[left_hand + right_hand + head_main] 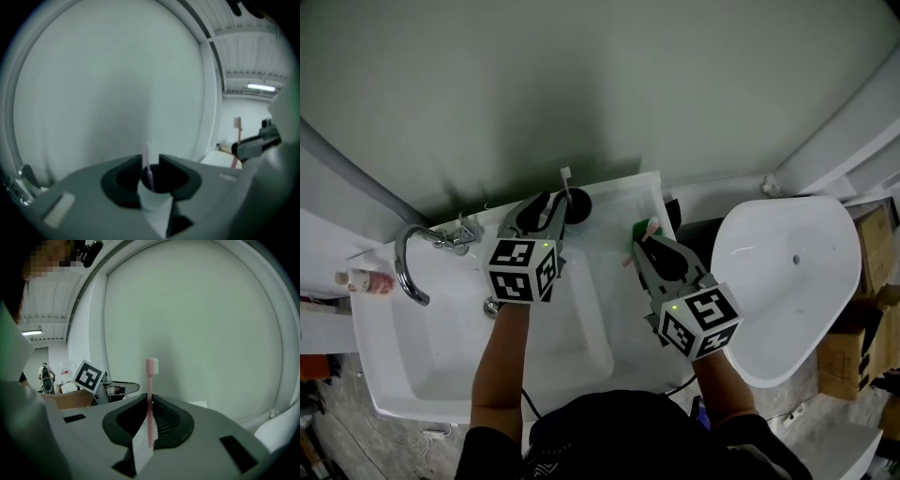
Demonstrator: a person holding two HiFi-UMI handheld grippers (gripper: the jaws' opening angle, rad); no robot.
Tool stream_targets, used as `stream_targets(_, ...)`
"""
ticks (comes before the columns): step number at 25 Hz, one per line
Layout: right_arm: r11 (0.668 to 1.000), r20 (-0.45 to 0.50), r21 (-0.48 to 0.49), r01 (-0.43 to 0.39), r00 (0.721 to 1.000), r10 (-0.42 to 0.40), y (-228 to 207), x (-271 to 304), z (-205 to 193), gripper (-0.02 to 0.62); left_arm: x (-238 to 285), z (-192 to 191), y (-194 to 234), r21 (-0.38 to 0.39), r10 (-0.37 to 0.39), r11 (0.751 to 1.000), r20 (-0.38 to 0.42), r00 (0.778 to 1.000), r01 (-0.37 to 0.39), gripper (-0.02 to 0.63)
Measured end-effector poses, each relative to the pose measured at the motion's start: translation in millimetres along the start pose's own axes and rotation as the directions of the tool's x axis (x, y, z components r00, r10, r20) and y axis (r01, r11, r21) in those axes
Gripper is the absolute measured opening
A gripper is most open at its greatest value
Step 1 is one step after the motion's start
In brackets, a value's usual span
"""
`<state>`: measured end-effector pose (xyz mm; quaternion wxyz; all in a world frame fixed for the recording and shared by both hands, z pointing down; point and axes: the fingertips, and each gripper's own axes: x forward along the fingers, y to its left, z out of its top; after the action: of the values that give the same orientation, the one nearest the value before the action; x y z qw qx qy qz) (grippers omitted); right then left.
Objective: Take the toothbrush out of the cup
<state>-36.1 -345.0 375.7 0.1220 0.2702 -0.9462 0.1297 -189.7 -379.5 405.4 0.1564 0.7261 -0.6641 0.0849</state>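
Note:
A black cup (579, 204) stands on the back rim of the white sink, with a pale toothbrush (565, 180) sticking up out of it. My left gripper (553, 211) is at the cup's left side. In the left gripper view its jaws (150, 161) stand apart, and the thin brush handle (148, 171) rises between them without being pinched. My right gripper (645, 242) hovers over the sink's right rim, shut on a pink toothbrush (150, 380) that it holds upright, bristles on top. The same pink brush (238, 136) shows at the right of the left gripper view.
A chrome faucet (408, 262) arches over the sink basin (441, 328) at the left, with a small bottle (361, 279) beside it. A green item (643, 228) lies by the right gripper's tip. A white toilet bowl (787, 272) and cardboard boxes (862, 309) stand at the right. The wall is close behind.

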Motion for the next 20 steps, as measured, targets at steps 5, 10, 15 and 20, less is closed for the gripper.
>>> stream_targets(5,1.000,-0.027,0.001,-0.025,0.999,0.025,-1.3,14.9,-12.4,0.037,20.3,-8.3,2.5,0.019,-0.009,1.000,-0.037,0.999,0.010,0.112)
stream_targets(10,0.999,-0.044,0.011,-0.047,0.998,0.047,-2.6,24.4,-22.0,0.037,31.8,-10.0,3.8,0.054,-0.002,0.999,-0.055,0.999,0.005,0.120)
stream_targets(15,0.998,-0.061,0.024,-0.064,0.996,0.065,-1.8,32.9,-31.6,0.037,42.1,-13.9,7.7,0.087,0.000,0.996,-0.086,0.996,0.007,0.120)
stream_targets(20,0.997,-0.080,0.033,-0.070,0.994,0.072,-4.9,37.4,-41.4,0.037,46.9,-13.3,1.4,0.140,-0.006,0.990,-0.087,0.996,0.018,0.124)
